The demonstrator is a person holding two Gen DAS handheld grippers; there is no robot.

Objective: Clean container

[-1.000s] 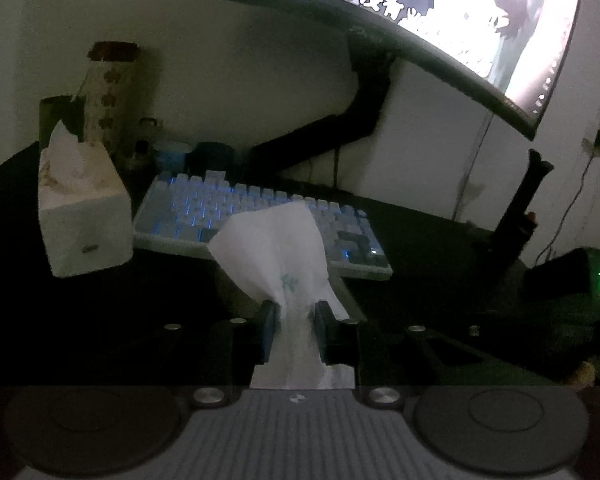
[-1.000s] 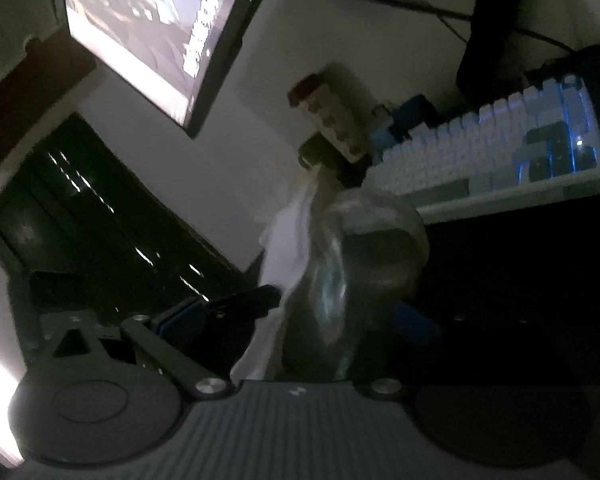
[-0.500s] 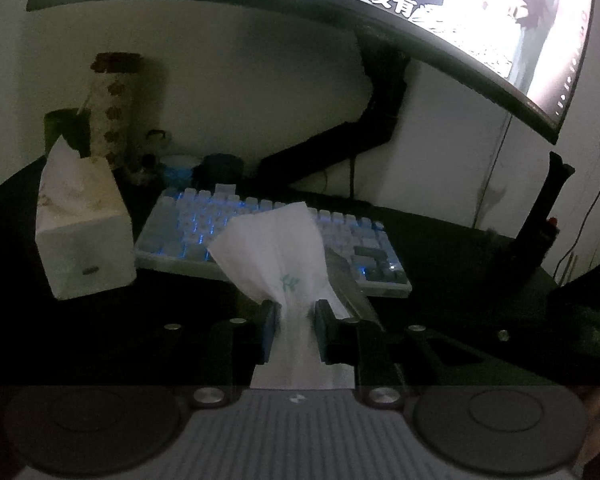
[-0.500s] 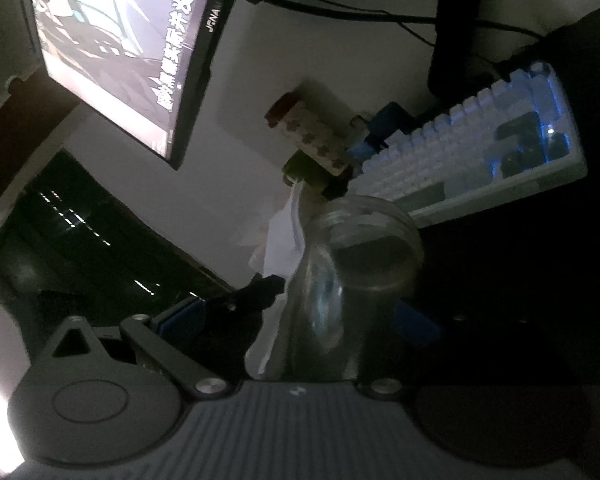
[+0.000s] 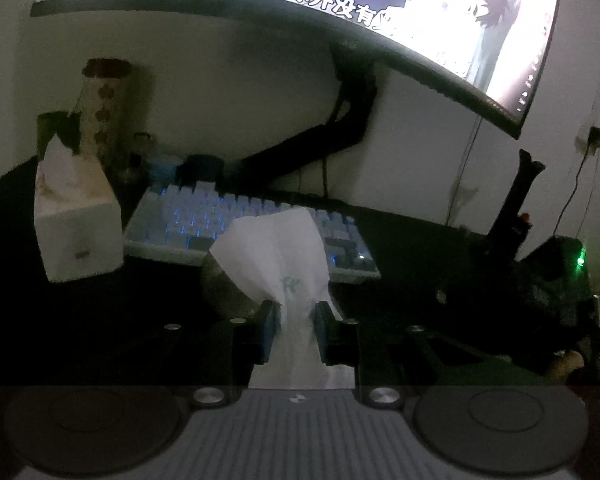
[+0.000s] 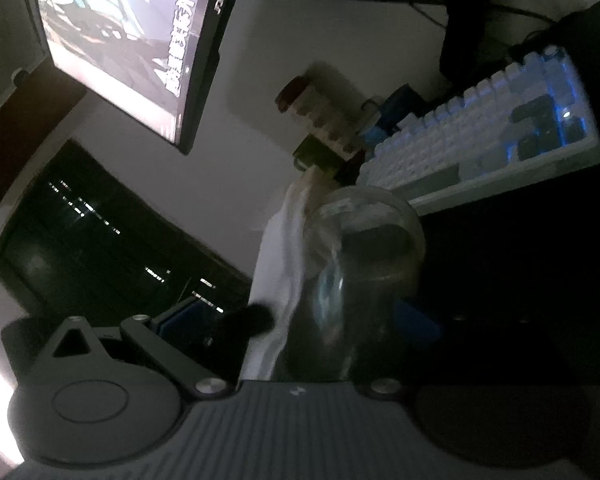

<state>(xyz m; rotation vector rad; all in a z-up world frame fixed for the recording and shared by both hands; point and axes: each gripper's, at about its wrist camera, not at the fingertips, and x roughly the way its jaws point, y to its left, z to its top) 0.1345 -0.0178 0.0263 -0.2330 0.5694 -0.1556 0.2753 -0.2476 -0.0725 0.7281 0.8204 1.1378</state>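
Note:
My left gripper [image 5: 294, 310] is shut on a white tissue [image 5: 274, 254] that fans out above its fingers. Behind the tissue a round clear shape [image 5: 224, 284] shows dimly, likely the container. My right gripper [image 6: 340, 316] is shut on a clear glass container [image 6: 364, 264], held tilted with its open mouth facing away from the camera. A white tissue [image 6: 284, 256] lies against the container's left side, beside the mouth. The scene is dark and the jar's inside is hard to read.
A backlit white keyboard [image 5: 240, 224] lies on the dark desk, with a tissue box [image 5: 76, 220] at its left and a patterned tube [image 5: 104, 112] behind. A curved monitor [image 5: 340, 0] on an arm hangs above. A dark stand [image 5: 516, 208] is at right.
The left gripper with its tissue drifted slightly; the view shifted right then back. The right gripper tilted the container, and the keyboard and monitor swung in its view.

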